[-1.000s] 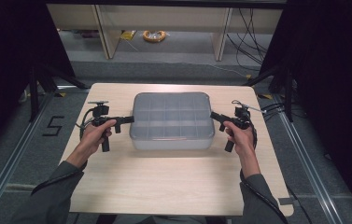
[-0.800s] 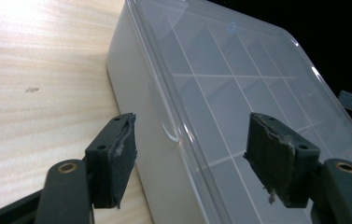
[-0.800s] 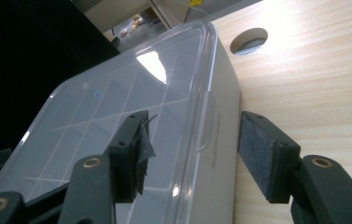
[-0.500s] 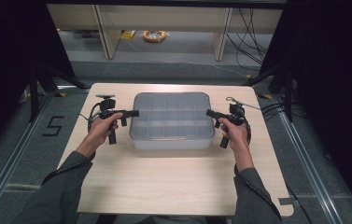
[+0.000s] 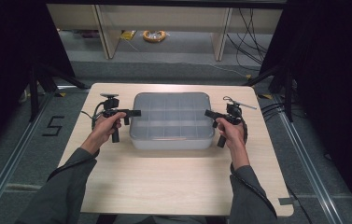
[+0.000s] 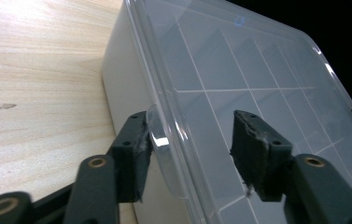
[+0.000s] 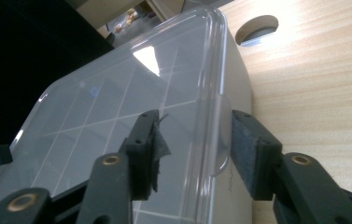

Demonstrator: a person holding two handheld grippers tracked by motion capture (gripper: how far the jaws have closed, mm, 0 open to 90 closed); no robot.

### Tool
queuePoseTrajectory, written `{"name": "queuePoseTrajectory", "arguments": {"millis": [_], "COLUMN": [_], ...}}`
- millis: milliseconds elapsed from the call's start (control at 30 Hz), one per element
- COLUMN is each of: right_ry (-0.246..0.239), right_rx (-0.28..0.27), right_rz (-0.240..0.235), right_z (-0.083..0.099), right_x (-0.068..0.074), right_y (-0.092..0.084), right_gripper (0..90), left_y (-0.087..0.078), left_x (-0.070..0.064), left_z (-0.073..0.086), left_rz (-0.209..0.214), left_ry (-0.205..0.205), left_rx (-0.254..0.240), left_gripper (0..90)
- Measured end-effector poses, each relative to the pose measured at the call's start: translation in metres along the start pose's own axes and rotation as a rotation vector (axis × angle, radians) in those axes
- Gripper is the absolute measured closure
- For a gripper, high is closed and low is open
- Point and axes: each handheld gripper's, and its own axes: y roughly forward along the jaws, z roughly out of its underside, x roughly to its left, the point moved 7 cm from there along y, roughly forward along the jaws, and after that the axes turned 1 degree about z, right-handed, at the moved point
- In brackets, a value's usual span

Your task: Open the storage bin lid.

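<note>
Lying flat near the middle of the pale wooden surface (image 5: 173, 186), a clear plastic compartment box (image 5: 171, 120) has its long axis running left to right and its lid facing up. At its left short end, the left gripper (image 5: 135, 112) straddles the lid's edge tab (image 6: 157, 135); its jaws have just been closing, one pad (image 6: 138, 154) touching the tab, the other apart above the lid. At the right short end, the right gripper (image 5: 208, 113) straddles that end's tab (image 7: 220, 135), jaws also closing, pads not yet pressing.
</note>
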Motion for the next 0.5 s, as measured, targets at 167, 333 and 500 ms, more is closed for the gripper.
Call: {"name": "queuePoseTrajectory", "arguments": {"millis": [167,333,500], "right_ry": [-0.006,-0.015,-0.027], "right_rx": [-0.024,-0.062,-0.089], "right_rz": [0.02,0.028,0.033], "right_z": [0.0,-0.001,-0.002], "right_x": [-0.001,0.003,0.005], "right_y": [-0.001,-0.008,-0.013], "right_gripper": [57.9,60.8,63.8], "left_y": [-0.002,-0.006,-0.013], "left_x": [-0.003,-0.005,-0.009], "left_z": [0.0,-0.001,-0.004], "left_rz": [-0.009,-0.007,-0.001], "left_ry": [0.013,0.014,0.008], "left_rx": [-0.008,-0.034,-0.061], "left_gripper": [51.8,52.4,55.5]}}
